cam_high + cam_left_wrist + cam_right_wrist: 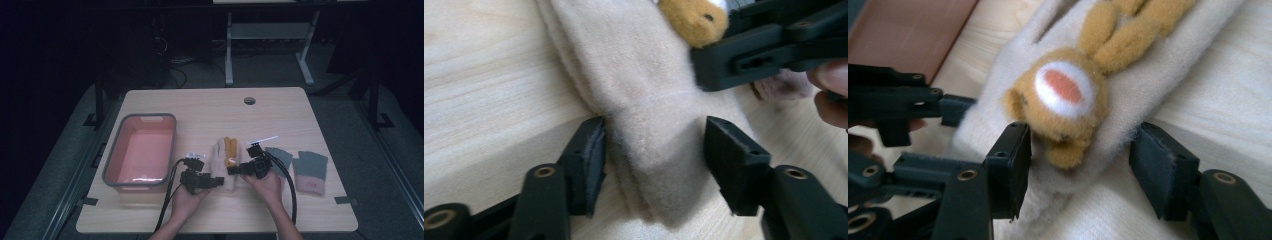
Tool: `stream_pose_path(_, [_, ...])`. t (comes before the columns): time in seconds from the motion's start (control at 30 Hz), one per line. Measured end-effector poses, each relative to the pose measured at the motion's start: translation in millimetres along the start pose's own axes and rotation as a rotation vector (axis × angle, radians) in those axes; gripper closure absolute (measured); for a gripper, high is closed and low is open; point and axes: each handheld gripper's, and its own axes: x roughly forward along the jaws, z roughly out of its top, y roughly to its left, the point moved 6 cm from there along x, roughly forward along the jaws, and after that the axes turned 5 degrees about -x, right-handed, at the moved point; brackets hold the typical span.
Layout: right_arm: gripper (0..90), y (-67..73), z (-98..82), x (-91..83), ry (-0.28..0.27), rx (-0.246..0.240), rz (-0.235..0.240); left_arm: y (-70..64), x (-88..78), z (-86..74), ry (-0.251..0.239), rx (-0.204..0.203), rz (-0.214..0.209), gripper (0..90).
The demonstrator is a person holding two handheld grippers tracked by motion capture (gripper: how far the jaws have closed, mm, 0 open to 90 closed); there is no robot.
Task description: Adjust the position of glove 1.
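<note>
Both grippers worked a cream glove w/ plush bear [228, 159] lying mid-table, right of a pink bin [141, 152]. Left gripper [654, 150] straddled the cuff, jaws half-wide, not yet pinching; right gripper [1079, 165] likewise at the bear. Next, probably: close both, then lift.

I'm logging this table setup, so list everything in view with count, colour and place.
table: one, light wood, carries everything below
tub: one, pink with grey rim, left part of the table
fuzzy mitten: one, cream with a tan plush animal on top, table middle, between both grippers
grey gloves: two, grey with pinkish cuffs, right of the mitten
desk frame: one, light grey, on the floor behind the table
hands: two, entering from the bottom edge
left gripper: one, black, jaws astride the mitten's lower part
right gripper: one, black, jaws astride the mitten's edge by the plush animal
</note>
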Motion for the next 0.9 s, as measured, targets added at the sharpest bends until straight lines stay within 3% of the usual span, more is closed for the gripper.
stream_pose_path(0.13, [44.9,-0.7,-1.6,1.4,-0.05,0.006,-0.002,0.1,0.6,0.8,0.011,0.007,-0.003,49.0])
stream_pose_path(0.2, [49.9,1.7,-4.4,2.7,-0.066,0.011,-0.013,-0.6,2.1,2.0,0.017,0.008,-0.006,52.0])
stream_pose_path(0.53, [67.7,4.3,-4.8,9.4,-0.069,0.107,0.022,0.3,4.5,4.2,0.033,-0.01,-0.03,59.1])
stream_pose_path(0.7, [75.2,2.5,-7.0,12.1,-0.088,0.168,0.067,2.0,5.1,5.3,0.033,-0.037,-0.052,61.8])
stream_pose_path(0.77, [78.3,-1.4,-9.3,12.3,-0.11,0.197,0.106,2.7,4.8,6.0,0.026,-0.067,-0.07,63.8])
stream_pose_path(0.9, [80.0,0.5,-8.2,10.0,-0.104,0.193,0.098,2.6,4.7,7.9,0.014,-0.084,-0.092,65.6])
